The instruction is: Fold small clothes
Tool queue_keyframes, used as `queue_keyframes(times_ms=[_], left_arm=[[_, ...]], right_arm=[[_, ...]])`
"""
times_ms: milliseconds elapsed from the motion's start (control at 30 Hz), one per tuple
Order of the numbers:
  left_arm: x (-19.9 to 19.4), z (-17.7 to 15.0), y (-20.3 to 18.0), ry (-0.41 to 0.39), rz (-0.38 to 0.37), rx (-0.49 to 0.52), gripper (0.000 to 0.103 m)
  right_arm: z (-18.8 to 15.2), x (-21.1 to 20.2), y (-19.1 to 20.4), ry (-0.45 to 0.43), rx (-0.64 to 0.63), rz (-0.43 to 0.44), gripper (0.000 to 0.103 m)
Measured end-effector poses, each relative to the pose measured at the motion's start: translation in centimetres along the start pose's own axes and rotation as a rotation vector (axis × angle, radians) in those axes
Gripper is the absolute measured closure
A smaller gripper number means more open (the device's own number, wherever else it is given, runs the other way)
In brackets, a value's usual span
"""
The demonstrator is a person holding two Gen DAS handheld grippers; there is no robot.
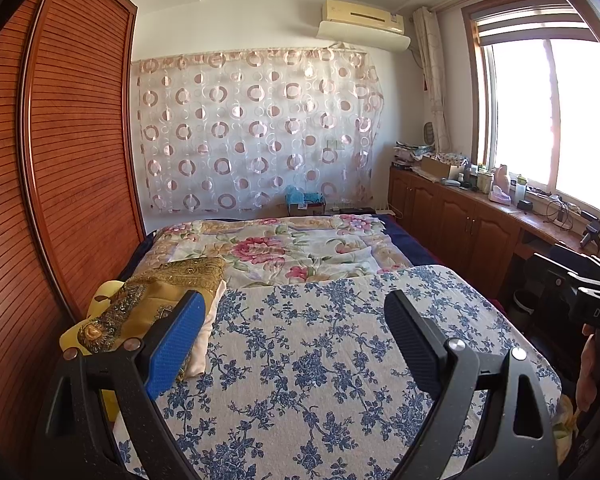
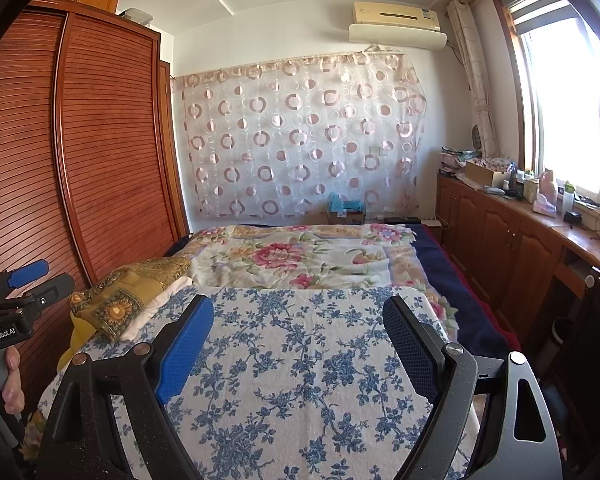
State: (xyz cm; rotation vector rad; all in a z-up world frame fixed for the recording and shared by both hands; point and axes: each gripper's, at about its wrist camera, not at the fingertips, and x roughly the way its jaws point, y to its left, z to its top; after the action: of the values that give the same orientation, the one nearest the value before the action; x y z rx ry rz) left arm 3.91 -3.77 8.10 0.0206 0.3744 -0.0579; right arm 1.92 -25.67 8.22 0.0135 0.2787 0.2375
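A pile of small clothes lies at the left side of the bed: a gold embroidered garment (image 1: 168, 292) (image 2: 132, 292) on top of a white cloth (image 1: 202, 352) (image 2: 160, 304), with a bit of yellow fabric (image 1: 104, 294) behind. My left gripper (image 1: 296, 304) hovers open over the blue-flowered cover (image 1: 320, 380), its blue finger just right of the pile, nothing between the pads. My right gripper (image 2: 298, 306) is open too, empty, above the same cover (image 2: 284, 380). Each view catches the other gripper at its edge: the left gripper (image 2: 24, 280), the right gripper (image 1: 592, 284), each held by a hand.
A louvred wooden wardrobe (image 1: 72, 160) stands close on the left. Beyond the cover lies a pink-flowered bedspread (image 1: 284, 248). Wooden cabinets (image 2: 496, 236) with cluttered tops run under the window on the right. A circle-patterned curtain (image 1: 256, 128) hangs on the far wall.
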Motion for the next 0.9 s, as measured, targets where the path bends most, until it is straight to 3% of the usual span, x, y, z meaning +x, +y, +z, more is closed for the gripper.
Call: queue_keyframes(times_ms=[900], left_arm=[[-0.04, -0.12, -0.05, 0.001, 0.000, 0.001, 0.011]], right_arm=[[0.20, 0.20, -0.83, 0.003, -0.003, 0.008, 0.015]])
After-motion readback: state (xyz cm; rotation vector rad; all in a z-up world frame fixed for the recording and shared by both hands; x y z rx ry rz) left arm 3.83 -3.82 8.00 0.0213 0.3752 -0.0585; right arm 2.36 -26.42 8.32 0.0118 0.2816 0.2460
